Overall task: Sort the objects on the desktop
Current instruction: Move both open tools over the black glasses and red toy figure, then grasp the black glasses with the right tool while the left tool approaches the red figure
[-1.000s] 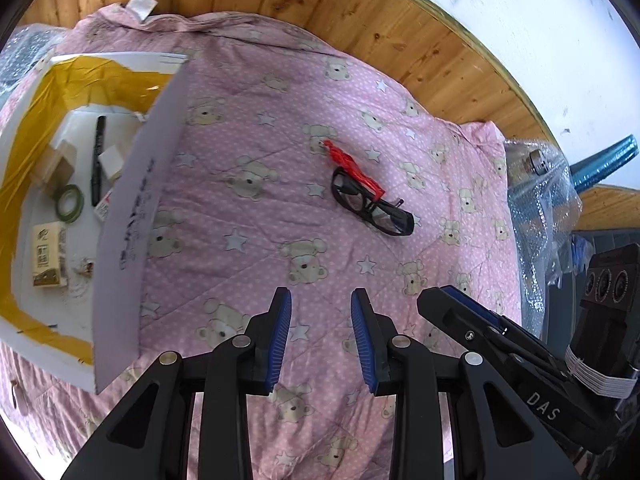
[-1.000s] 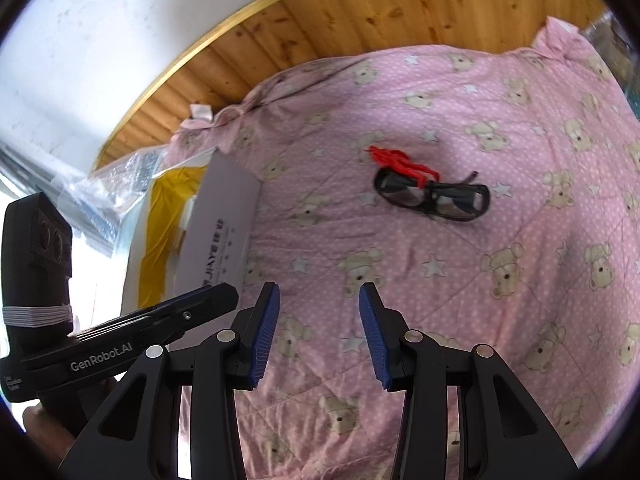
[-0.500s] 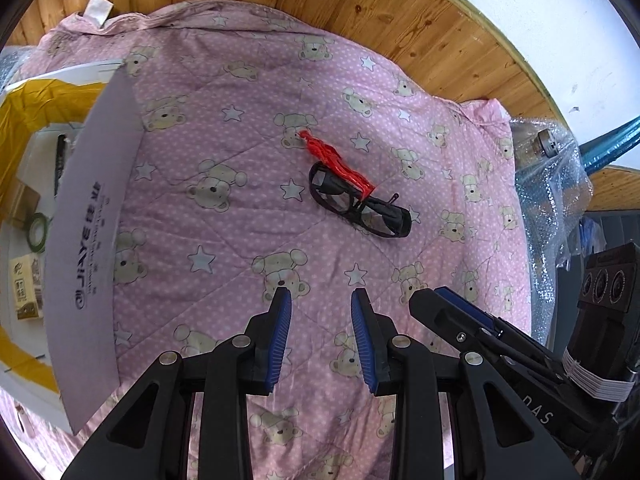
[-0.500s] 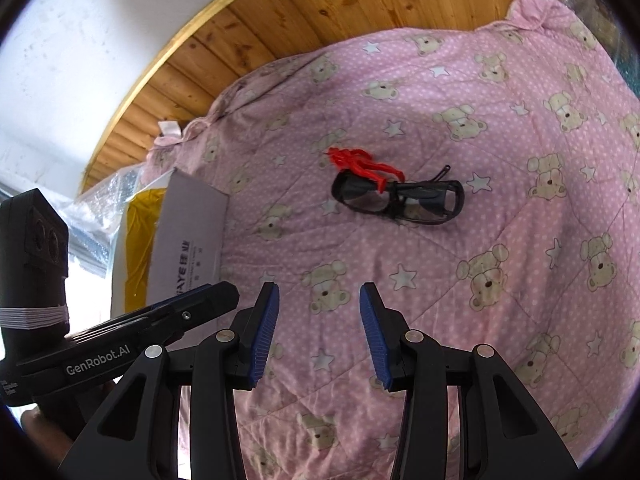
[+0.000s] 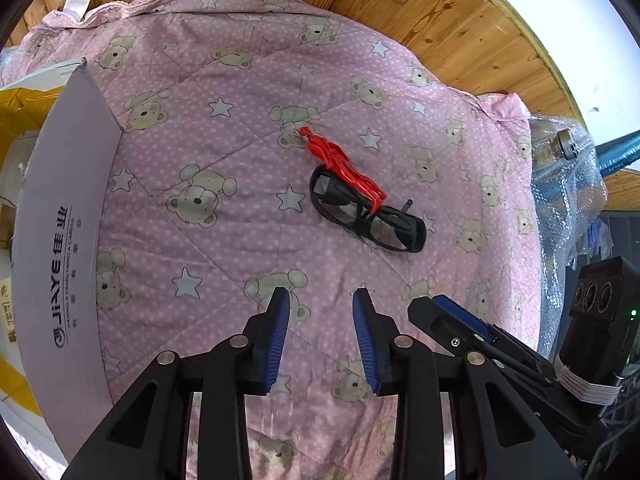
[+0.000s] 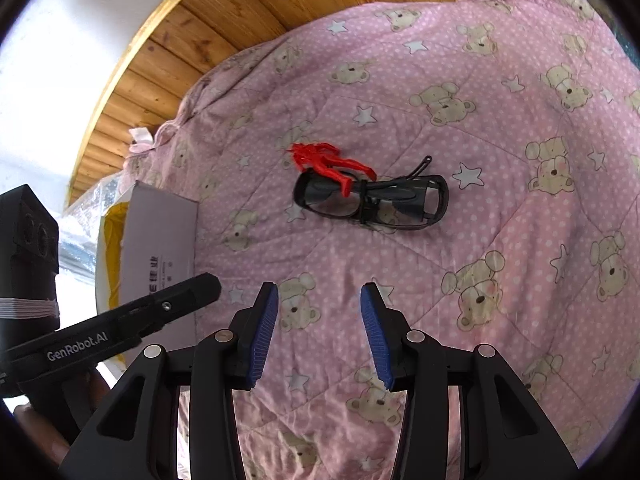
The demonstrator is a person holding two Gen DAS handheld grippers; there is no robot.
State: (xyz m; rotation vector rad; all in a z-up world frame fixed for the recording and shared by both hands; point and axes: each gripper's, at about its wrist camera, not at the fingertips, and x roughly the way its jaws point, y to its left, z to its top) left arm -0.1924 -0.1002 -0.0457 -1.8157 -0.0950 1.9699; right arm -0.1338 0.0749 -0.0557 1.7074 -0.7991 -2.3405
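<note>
Black-framed glasses lie on the pink bear-print quilt, folded, with a red plastic piece resting on their far left end. My left gripper is open and empty, a short way in front of the glasses. My right gripper is also open and empty, just short of them. Each gripper shows in the other's view: the right one, the left one.
A white cardboard box with a yellow lining stands open at the left edge of the quilt. Bubble wrap and a blue tube lie at the right. Wooden boards and a white wall lie beyond.
Both grippers have moved forward and to the right, toward the glasses, which now look larger and nearer. The box has slid further to the left of both views. The jaws stayed open.
</note>
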